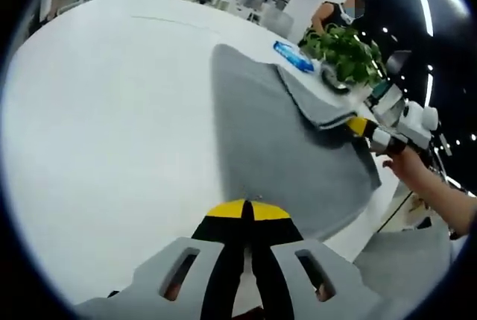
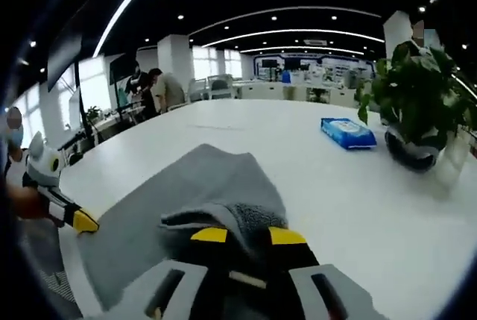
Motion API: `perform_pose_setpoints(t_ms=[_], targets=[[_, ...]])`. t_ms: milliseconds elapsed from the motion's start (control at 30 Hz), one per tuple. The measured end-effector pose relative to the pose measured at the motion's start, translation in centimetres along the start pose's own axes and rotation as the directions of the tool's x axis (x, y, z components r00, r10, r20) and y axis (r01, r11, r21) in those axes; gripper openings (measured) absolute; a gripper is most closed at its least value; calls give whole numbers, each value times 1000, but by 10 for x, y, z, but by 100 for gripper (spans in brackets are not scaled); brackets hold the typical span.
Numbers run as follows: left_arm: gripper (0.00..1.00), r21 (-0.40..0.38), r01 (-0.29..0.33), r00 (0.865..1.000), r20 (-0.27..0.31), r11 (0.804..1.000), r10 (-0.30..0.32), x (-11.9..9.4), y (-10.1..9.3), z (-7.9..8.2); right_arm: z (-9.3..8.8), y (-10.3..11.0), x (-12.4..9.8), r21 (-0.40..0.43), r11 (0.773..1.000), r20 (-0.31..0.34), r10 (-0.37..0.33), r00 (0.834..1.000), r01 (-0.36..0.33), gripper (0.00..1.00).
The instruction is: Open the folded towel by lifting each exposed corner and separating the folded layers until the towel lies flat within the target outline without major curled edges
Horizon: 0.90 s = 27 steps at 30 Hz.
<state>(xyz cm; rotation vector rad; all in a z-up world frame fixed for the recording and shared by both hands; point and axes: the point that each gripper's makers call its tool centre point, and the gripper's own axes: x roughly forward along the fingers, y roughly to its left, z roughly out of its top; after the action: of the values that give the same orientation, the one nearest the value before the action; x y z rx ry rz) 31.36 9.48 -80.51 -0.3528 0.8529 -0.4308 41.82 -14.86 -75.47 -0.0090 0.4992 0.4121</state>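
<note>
Hidden/unclear: we can't see the towel's [image 1: 291,148] near edge in the right hand-held gripper view, the jaw bodies cover it. Target outline: a faint line on the counter [image 1: 112,111] far off, we can't make out more. Pack label unreadable.
Towel: grey, lying on the white counter, partly unfolded. Its right corner is folded up and lifted off the lower layer.
Towel axis: in the left hand-held gripper view the long axis runs away from the camera toward the far end of the counter; the lifted flap points to the plant side.
Left hand-held gripper [image 1: 247,210]: yellow tips pressed together, nothing between them, over the counter just beside the towel's near edge. We also see it at left in the right view [image 2: 82,221].
Right hand-held gripper [image 2: 248,236]: jaws pinching the raised towel corner [image 2: 231,215]; held by a hand [image 1: 406,163].
Others: potted plant [image 2: 417,104] and blue pack [image 2: 348,132] on the counter beyond the towel, apart from it. People [image 2: 160,89] stand in the background.
</note>
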Motion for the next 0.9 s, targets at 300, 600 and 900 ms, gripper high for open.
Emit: perform_pose_setpoints(t_ms=[300,600,900], targets=[[0,4,8,1000,12,1000,-8,1,-1,1,8,-47,8,49,995,3,-83,997,83,11],[0,6,20,999,31,1000,-20,1,0,1,5,-78,16,151,977,1,-155,988,153,11],[0,10,32,998,52,999,-32,1,0,1,6,-112,40,135,970,-25,-198,980,200,12]])
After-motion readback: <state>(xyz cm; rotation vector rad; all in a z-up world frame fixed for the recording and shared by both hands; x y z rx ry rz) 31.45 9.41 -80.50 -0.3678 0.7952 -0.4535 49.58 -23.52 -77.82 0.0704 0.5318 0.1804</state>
